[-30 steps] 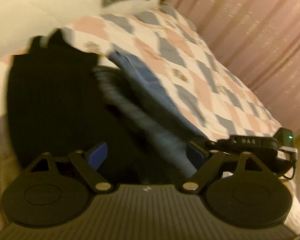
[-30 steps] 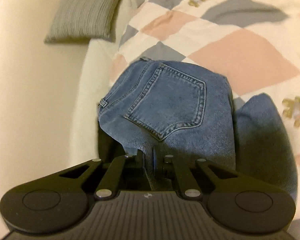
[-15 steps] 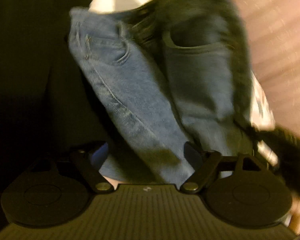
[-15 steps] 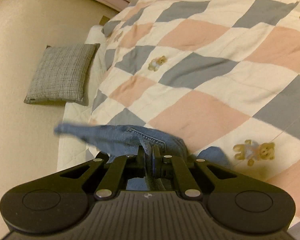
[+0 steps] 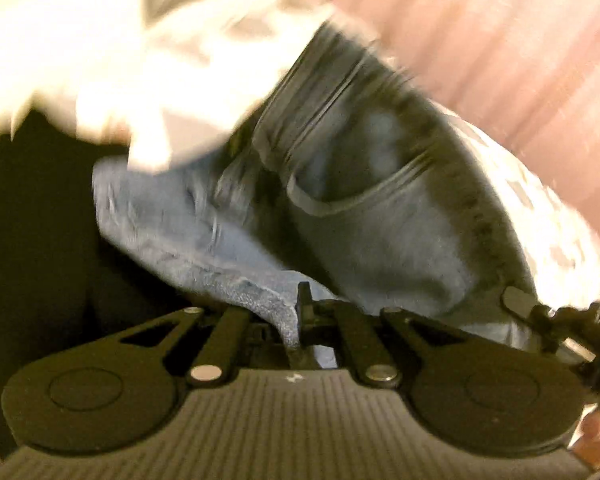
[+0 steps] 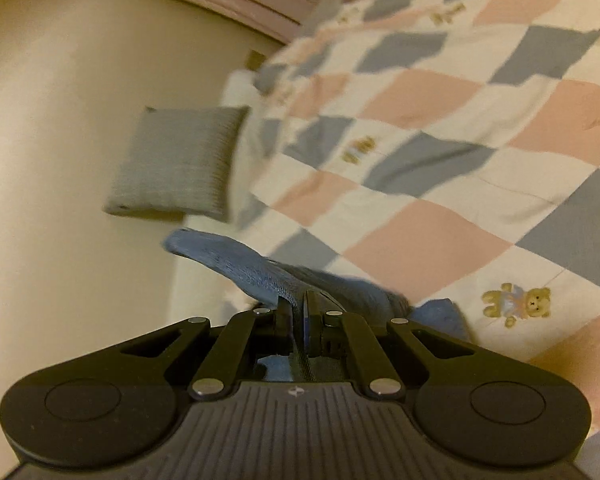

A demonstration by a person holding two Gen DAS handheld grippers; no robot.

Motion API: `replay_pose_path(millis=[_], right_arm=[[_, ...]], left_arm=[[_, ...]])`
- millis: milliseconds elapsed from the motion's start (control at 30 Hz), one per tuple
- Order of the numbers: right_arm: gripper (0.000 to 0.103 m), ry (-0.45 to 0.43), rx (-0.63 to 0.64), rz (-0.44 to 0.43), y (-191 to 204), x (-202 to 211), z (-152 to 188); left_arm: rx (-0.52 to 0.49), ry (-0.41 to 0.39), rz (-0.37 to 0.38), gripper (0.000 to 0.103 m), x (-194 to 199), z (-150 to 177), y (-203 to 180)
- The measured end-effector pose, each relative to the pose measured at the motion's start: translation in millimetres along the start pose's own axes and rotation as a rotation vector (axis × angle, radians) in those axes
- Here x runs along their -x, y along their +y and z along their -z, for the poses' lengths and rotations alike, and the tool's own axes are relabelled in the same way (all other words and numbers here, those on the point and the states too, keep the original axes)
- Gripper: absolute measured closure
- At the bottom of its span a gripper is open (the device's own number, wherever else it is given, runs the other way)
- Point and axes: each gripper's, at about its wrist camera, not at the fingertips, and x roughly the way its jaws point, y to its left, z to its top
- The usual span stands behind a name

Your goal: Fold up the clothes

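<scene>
A pair of blue jeans (image 5: pixel 364 208) hangs in front of the left wrist view, blurred, with a front pocket showing. My left gripper (image 5: pixel 298 312) is shut on a thick denim edge of the jeans. In the right wrist view my right gripper (image 6: pixel 300 312) is shut on another edge of the jeans (image 6: pixel 260 272), which bunch up just past the fingers above the checked quilt (image 6: pixel 440 168). The rest of the jeans is hidden below the gripper body.
A black garment (image 5: pixel 32 240) fills the left of the left wrist view. A grey cushion (image 6: pixel 180 164) lies by the cream wall (image 6: pixel 60 120). Pink curtains (image 5: pixel 520 40) hang at the right. The other gripper's body (image 5: pixel 572 320) shows at the right edge.
My left gripper, open half a second ago, has closed on the jeans. The right gripper keeps its hold and has lifted and turned slightly, with the cushion now nearer the middle.
</scene>
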Motion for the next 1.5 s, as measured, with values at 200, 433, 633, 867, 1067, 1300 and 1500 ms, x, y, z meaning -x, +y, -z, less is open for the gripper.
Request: replay_pose_path(millis=[200,433,633,867,1067,1300,1500], right_arm=[[0.099,-0.12,-0.045,-0.109,12,99,6],[0.098,-0.372,-0.089,-0.191,3,266,43],[0.099,-0.539,-0.074,-0.18,-19,390,106],[0.099,-0.866,-0.111,-0.108,-61,558,168],[0.066,-0.782,-0.305,0.284,-129,637,217],[0.066,-0.544,-0.608,0.579,-229,666,267],[0.064,-0.497,-0.458,0.684,-233,676,253]], left_arm=[[-0.283,-0.134,0.058,0.101,79,-4,-67],[-0.618,-0.309,0.226,0.102,173,17,-211],[-0.838,-0.382,0.381,0.102,225,77,-347],[-1.068,-0.355,0.616,0.1,246,168,-517],[-1.282,-0.088,0.529,0.076,135,281,-641],[-1.124,0.019,0.408,0.076,89,339,-596],[-1.002,0.145,0.256,0.076,86,381,-482]])
